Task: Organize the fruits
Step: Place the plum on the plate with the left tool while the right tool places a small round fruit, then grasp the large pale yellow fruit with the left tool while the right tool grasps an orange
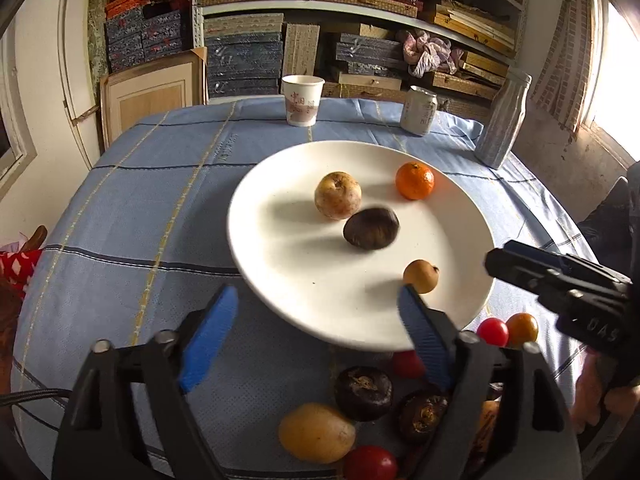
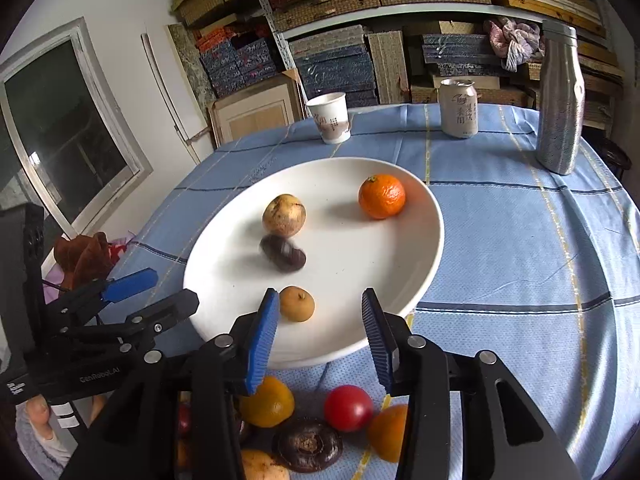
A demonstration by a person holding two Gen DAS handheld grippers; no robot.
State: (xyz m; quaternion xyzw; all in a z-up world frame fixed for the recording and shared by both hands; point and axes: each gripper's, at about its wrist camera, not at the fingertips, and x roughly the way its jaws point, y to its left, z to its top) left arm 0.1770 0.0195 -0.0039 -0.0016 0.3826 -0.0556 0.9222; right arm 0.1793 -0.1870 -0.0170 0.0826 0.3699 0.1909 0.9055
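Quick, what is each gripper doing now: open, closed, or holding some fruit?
Left gripper: open wide, holding nothing, near edge of the white plate.
Right gripper: open, holding nothing; small tan fruit lies free on the plate.

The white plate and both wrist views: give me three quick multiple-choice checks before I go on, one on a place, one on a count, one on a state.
1. Where does the round orange mandarin lie?
A. On the round white plate, at its far side
B. On the blue checked tablecloth, beside the metal can
C. Inside the white paper cup

2. How many fruits lie on the plate?
A. Two
B. Four
C. Six

3. How does the left gripper stand?
A. Shut on a red tomato
B. Shut on the plate's rim
C. Open, holding nothing

Answers: 1 A, the mandarin sits near the plate's far rim. 2 B, the mandarin, a pale speckled round fruit, a blurred dark brown fruit and a small tan fruit lie there. 3 C, its blue pads stand wide apart with nothing between them.
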